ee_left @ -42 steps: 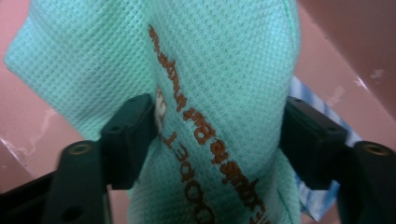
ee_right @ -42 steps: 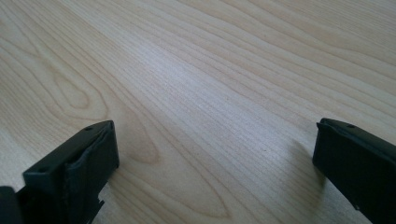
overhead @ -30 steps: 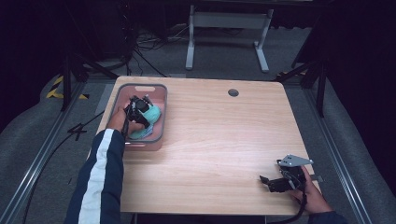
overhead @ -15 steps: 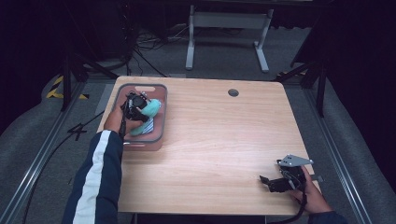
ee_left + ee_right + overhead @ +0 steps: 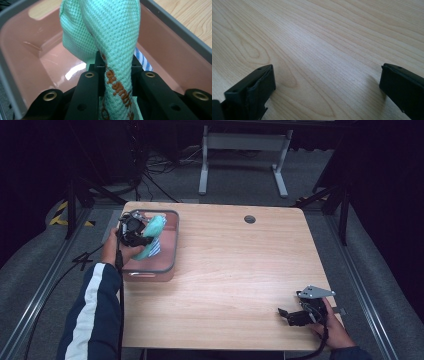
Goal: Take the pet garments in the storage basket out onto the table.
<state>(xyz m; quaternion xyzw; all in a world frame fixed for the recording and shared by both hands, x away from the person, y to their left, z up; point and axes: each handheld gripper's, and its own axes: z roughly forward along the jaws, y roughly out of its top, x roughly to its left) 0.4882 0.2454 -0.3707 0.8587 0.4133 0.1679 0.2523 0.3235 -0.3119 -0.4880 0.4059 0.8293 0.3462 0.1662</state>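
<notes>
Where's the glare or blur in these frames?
Left gripper view: white glare patch on the pink tub floor; green cloth weave sharp. Right gripper view: far table grain goes soft, jaws cast faint shadows. High view: table evenly lit, surroundings dark.

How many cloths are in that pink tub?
2 that I can see: a mint-green cloth pinched in the left hand-held gripper above the pink tub, and a blue-striped cloth mostly hidden behind it. More could lie hidden underneath.
</notes>
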